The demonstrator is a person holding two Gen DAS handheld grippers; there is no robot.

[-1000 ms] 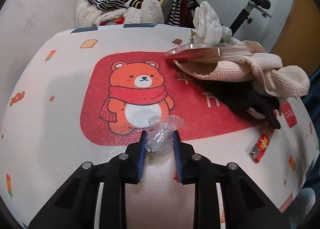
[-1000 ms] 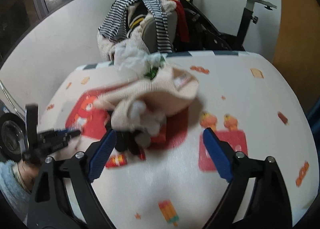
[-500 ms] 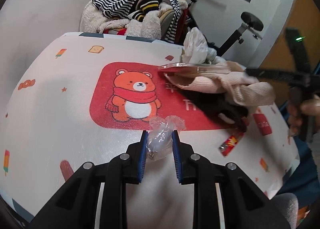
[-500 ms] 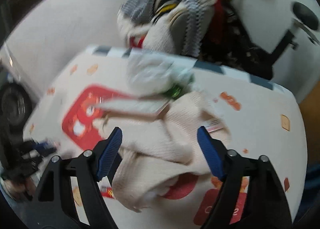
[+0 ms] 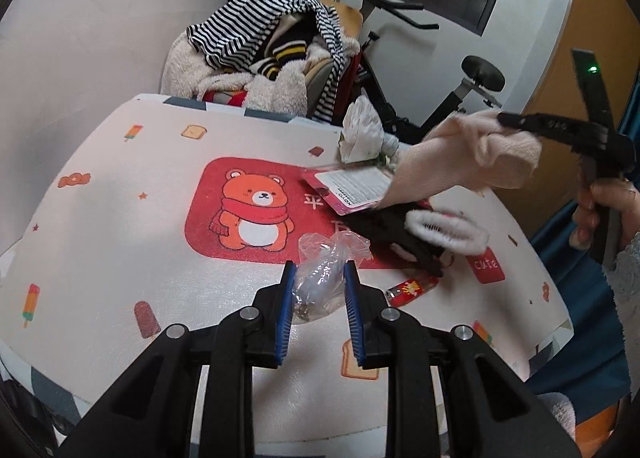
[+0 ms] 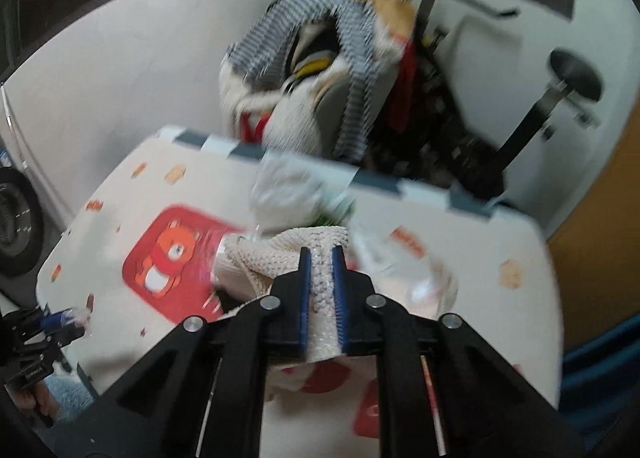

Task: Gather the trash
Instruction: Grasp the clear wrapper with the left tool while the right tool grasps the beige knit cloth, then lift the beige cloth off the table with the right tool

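My left gripper (image 5: 319, 272) is shut on a crumpled clear plastic bag (image 5: 324, 272) and holds it above the near part of the table (image 5: 120, 242). My right gripper (image 6: 321, 258) is shut on a cream knitted cloth (image 6: 322, 278) and lifts it off the table; the cloth also shows in the left wrist view (image 5: 460, 161). A pink package with a white label (image 5: 348, 187) lies uncovered under the cloth. A red wrapper (image 5: 410, 286) lies near the front edge. A white crumpled bag (image 5: 362, 129) sits at the back.
A black furry item with a white fluffy trim (image 5: 424, 232) lies on the red bear mat (image 5: 256, 209). A chair piled with striped clothes (image 5: 272, 57) and an exercise bike (image 5: 460, 93) stand behind the table. An orange door (image 5: 580, 37) is at right.
My right gripper closed on the cream cloth and raised it to the right, uncovering the pink package and black item. My left gripper rose and pulled back with the plastic bag.
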